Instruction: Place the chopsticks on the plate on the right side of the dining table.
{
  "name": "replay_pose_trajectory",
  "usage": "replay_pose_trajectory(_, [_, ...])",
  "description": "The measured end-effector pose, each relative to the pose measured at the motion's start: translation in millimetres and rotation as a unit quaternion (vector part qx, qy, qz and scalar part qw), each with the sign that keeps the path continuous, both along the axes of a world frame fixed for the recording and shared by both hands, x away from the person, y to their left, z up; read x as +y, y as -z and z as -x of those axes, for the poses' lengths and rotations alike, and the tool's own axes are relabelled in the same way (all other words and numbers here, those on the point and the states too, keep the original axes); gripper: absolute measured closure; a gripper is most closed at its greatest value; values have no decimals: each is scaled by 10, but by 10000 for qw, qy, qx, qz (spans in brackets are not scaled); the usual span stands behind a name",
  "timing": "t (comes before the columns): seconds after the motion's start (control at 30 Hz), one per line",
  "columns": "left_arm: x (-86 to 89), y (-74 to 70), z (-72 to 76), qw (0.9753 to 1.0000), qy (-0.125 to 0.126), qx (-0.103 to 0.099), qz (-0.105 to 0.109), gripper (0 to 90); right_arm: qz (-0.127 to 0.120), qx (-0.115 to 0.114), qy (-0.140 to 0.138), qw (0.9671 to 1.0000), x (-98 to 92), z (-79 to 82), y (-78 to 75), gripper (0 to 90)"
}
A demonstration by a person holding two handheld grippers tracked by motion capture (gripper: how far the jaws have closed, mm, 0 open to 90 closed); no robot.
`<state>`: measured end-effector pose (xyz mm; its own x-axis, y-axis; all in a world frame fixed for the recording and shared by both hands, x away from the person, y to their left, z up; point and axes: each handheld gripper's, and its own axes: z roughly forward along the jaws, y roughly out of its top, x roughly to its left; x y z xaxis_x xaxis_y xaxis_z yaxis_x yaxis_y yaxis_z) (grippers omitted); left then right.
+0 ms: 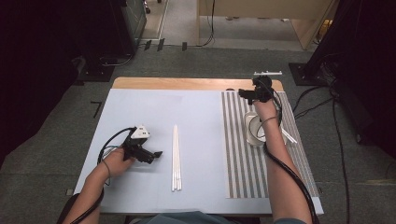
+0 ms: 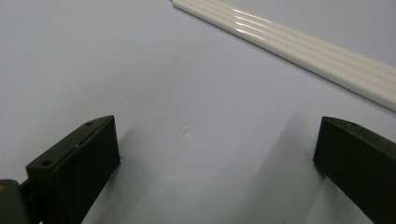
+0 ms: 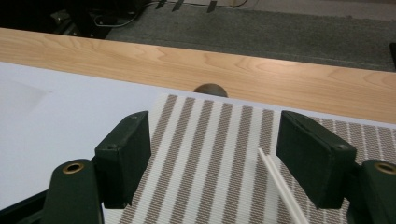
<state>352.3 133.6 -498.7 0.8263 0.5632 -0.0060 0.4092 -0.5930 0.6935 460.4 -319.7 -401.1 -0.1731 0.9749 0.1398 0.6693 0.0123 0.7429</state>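
A bundle of long white chopsticks [image 1: 176, 157] lies lengthwise in the middle of the pale blue table cover [image 1: 154, 112]. My left gripper [image 1: 157, 153] rests low on the cover just left of them, open and empty. In the left gripper view its jaws [image 2: 217, 154] stand wide apart, with the chopsticks [image 2: 299, 46] crossing the upper right. My right gripper [image 1: 243, 93] is at the far end of the striped placemat [image 1: 238, 154], open. Between its jaws [image 3: 215, 158] lies striped mat [image 3: 205, 135], and a thin white stick [image 3: 280, 186] runs just inside the right jaw, not gripped.
A white bowl [image 1: 252, 129] stands on the placemat, partly behind the right forearm, with white sticks [image 1: 290, 136] beside it. A bare wooden strip [image 1: 187, 83] edges the far side of the table, holding a small dark round thing [image 3: 211, 89]. Cables and carpet surround the table.
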Motion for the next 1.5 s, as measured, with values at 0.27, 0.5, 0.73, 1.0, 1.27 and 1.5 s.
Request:
replay_pose_trajectory(0.27, [0,0,0,10000,0,0,1,0,18,-117,-156,9998,264,-33,-3,254])
replay_pose_trajectory(0.5, [0,0,0,10000,0,1,0,0,63,-243,50,9997,496,-72,61,236])
replay_pose_trajectory(0.73, [0,0,1,10000,-1,0,0,0,60,-334,230,9992,698,-79,188,219])
replay_pose_trajectory(1.0, [0,0,0,10000,0,-1,-4,0,114,-336,405,9986,832,-98,395,208])
replay_pose_trajectory(1.27, [-1,0,1,10000,-2,0,-2,0,161,-398,806,9958,824,-192,557,190])
replay_pose_trajectory(1.5, [-1,0,2,10000,-3,-1,-3,0,147,-189,992,9948,789,-302,664,174])
